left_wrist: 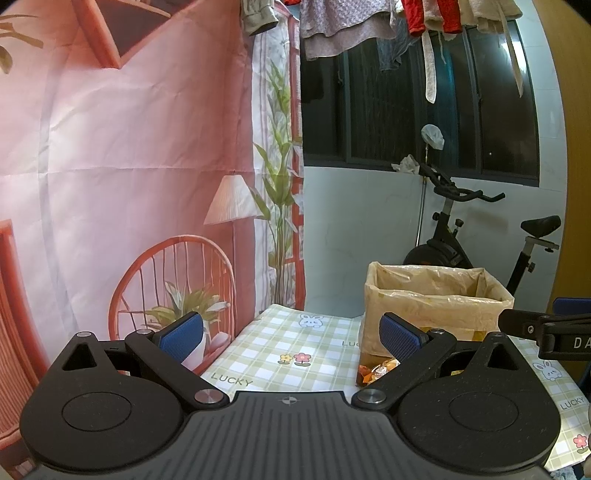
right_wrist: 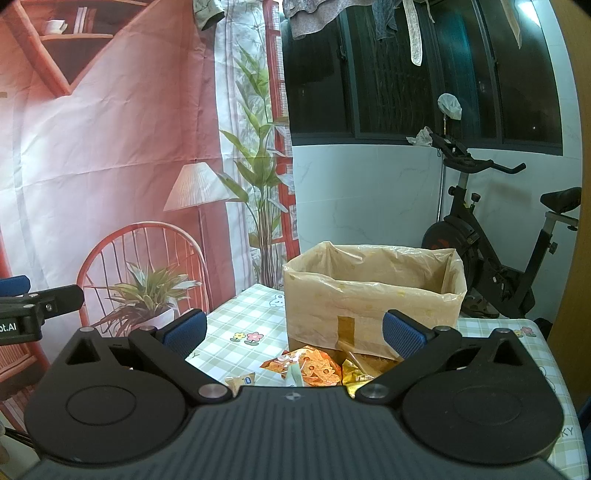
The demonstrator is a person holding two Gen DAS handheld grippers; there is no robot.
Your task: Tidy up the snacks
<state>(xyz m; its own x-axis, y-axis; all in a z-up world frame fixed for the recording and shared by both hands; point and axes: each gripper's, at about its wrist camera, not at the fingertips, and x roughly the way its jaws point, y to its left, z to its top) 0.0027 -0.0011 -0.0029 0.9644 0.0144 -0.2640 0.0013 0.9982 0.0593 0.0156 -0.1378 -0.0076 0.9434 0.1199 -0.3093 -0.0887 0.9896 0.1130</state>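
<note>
A cardboard box lined with a tan plastic bag point(left_wrist: 436, 306) point(right_wrist: 373, 295) stands on the checked tablecloth point(left_wrist: 291, 339) point(right_wrist: 240, 321). Orange snack packets point(right_wrist: 310, 363) lie in front of the box; the left wrist view catches only their edge point(left_wrist: 376, 369). A small pale packet point(right_wrist: 240, 382) and a gold packet point(right_wrist: 356, 373) lie beside them. My left gripper point(left_wrist: 291, 334) is open, left of the box, with nothing between its blue pads. My right gripper point(right_wrist: 293, 332) is open above the packets, facing the box. The right gripper's tip point(left_wrist: 535, 326) shows at the left view's right edge.
A printed pink backdrop point(left_wrist: 129, 147) hangs along the table's left side. Behind the table stand a white wall and an exercise bike point(right_wrist: 491, 251). Laundry point(left_wrist: 369, 26) hangs overhead by a dark window. The left gripper's side point(right_wrist: 33, 306) pokes into the right view.
</note>
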